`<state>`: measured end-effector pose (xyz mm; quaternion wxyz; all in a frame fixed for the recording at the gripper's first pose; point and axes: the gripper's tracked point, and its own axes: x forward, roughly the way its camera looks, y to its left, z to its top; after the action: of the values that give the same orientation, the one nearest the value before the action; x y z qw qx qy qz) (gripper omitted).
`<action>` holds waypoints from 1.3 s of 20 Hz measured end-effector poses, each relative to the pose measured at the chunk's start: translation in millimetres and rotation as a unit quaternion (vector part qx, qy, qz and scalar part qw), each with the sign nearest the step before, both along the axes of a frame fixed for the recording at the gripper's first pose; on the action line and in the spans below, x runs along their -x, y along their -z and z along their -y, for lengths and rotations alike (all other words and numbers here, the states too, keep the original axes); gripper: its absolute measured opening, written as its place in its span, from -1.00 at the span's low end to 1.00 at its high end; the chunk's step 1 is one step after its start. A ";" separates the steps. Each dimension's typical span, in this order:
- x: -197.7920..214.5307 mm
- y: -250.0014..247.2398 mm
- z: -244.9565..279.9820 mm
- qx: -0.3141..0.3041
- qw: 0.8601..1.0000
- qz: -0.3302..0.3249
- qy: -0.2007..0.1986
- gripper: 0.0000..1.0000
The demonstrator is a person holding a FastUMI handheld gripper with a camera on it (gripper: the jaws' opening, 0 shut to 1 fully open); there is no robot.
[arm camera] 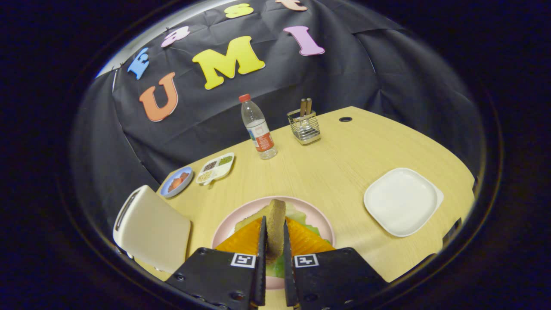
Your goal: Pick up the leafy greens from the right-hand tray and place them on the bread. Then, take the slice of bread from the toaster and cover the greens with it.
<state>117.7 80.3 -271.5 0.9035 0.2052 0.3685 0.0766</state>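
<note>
My gripper (274, 232) is shut on a slice of brown bread (275, 217), held on edge between both fingers. It hangs just above a pink plate (316, 217). On that plate lie the leafy greens (297, 215), pale green, on top of another slice of bread (246, 222) that peeks out to the left of my fingers. The cream toaster (150, 228) stands left of the plate, its slot end turned away. To the right of the plate lies the white square tray (402, 201), bare.
At the back of the wooden table (327, 172) stand a plastic water bottle (258, 128) and a wire holder with utensils (304, 125). A divided dish of small foods (216, 168) and a blue saucer (177, 181) sit behind the toaster.
</note>
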 end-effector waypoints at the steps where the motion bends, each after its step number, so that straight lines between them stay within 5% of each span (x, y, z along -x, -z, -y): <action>1: 0.3 4.1 1.0 0.005 1.000 -0.004 0.000 -0.63; 5: 0.3 10.1 -0.2 0.018 1.000 -0.003 -0.002 -0.36; 9: 6.5 14.5 -0.1 0.059 0.998 -0.005 -0.020 0.17; 11: 8.6 10.6 3.1 0.093 0.995 0.002 -0.028 0.70; 12: 7.1 3.2 3.8 0.106 0.994 0.018 -0.027 0.78; 19: 39.9 -90.5 -6.9 0.138 0.983 0.118 -0.028 0.92; 26: 88.5 -188.0 19.1 0.166 0.961 0.220 0.022 0.93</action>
<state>29.2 61.3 -83.4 0.9850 0.0387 0.1637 0.0382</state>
